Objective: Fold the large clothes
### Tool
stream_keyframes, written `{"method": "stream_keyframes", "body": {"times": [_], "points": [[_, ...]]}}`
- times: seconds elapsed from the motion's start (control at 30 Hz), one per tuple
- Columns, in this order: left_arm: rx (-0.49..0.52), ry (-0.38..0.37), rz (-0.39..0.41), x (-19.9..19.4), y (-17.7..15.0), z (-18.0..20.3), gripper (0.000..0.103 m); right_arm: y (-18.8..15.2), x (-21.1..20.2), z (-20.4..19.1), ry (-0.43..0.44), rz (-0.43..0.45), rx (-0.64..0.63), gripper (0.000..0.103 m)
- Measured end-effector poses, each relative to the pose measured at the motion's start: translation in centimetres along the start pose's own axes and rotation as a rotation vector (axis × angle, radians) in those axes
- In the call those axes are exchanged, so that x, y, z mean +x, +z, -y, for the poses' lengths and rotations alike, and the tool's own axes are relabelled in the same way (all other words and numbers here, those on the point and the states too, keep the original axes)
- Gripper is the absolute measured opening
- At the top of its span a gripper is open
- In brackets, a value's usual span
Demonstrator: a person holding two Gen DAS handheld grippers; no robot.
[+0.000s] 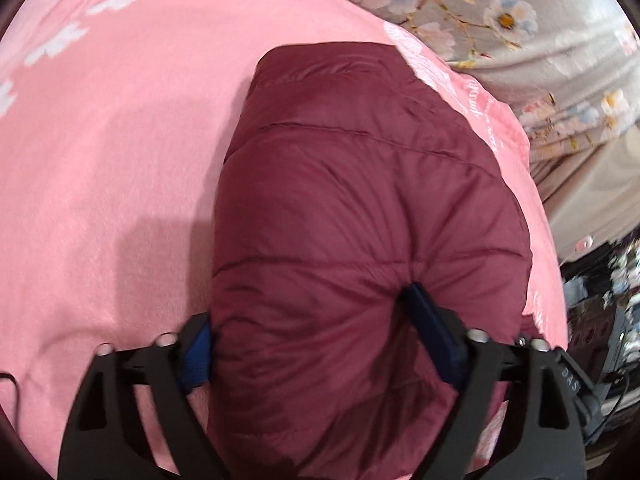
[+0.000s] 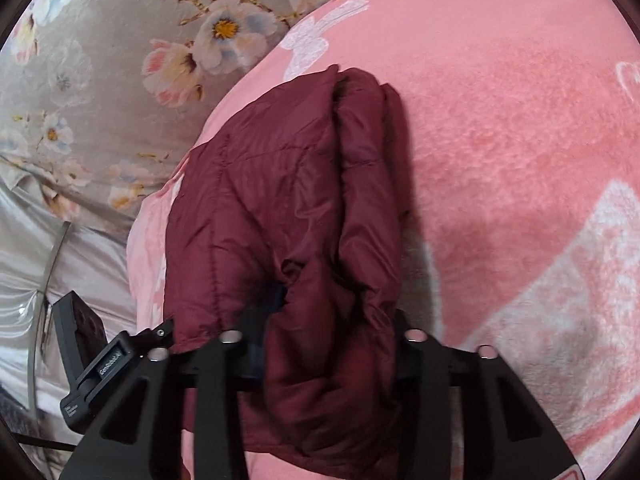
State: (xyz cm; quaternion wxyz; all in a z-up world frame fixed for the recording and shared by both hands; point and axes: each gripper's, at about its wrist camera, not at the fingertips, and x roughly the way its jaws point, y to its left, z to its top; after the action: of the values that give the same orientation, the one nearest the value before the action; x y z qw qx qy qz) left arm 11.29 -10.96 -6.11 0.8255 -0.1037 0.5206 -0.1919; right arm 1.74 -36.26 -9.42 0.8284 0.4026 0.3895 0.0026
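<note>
A padded maroon jacket (image 1: 360, 184) lies folded into a thick bundle on a pink fleece blanket (image 1: 120, 140). In the left wrist view my left gripper (image 1: 308, 308) straddles the bundle's near end. Its blue pads (image 1: 432, 340) press into the fabric, and creases fan out from the right one. In the right wrist view the jacket (image 2: 272, 184) shows stacked folded edges along its right side. My right gripper (image 2: 336, 304) is shut on a bunched fold at the near end. The cloth hides most of the right gripper's pads.
The pink blanket (image 2: 500, 120) has white prints and spreads wide around the jacket. Grey floral bedding (image 1: 460, 12) (image 2: 100, 60) borders it at the far side. Dark clutter (image 1: 608, 300) sits beyond the blanket's right edge in the left wrist view. Silvery cloth (image 2: 80, 260) lies at the left.
</note>
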Motion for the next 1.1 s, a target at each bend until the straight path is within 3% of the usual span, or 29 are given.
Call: {"method": "stream_keyframes", "body": {"times": [0.03,0.13,0.2,0.37,0.53,0.67,0.83,1.1], "points": [[0.026,0.008,0.006,-0.6,-0.1,0.4,0.062,-0.1,-0.3,-0.6,-0.012,0.013,-0.024,0.02],[0.08,-0.004,0.033,-2.5,0.2,1.3,0.037,-0.5,-2.1,-3.2,-0.053,0.078,-0.128,0.015],[0.11,-0.034,0.059,-4.4,0.2,1.9,0.032,-0.8,-3.6,-5.2,-0.074,0.132,-0.196,0.014],[0.223,-0.077,0.187,-10.7,-0.3,3.5,0.031,-1.9,-8.2,-10.7,-0.1,0.279,-0.371,0.013],[0.311,-0.115,0.364,-18.0,-0.3,4.3,0.031,-3.2,-13.1,-16.4,-0.044,0.437,-0.525,0.013],[0.382,-0.102,0.501,-23.4,0.2,3.8,0.031,-4.5,-15.6,-20.8,0.006,0.539,-0.666,0.013],[0.424,-0.024,0.591,-25.2,2.4,1.0,0.031,-4.7,-13.1,-25.3,0.02,0.582,-0.764,0.013],[0.441,0.032,0.672,-22.4,6.7,-4.2,0.031,-3.7,-5.1,-28.5,0.035,0.591,-0.795,0.013]]}}
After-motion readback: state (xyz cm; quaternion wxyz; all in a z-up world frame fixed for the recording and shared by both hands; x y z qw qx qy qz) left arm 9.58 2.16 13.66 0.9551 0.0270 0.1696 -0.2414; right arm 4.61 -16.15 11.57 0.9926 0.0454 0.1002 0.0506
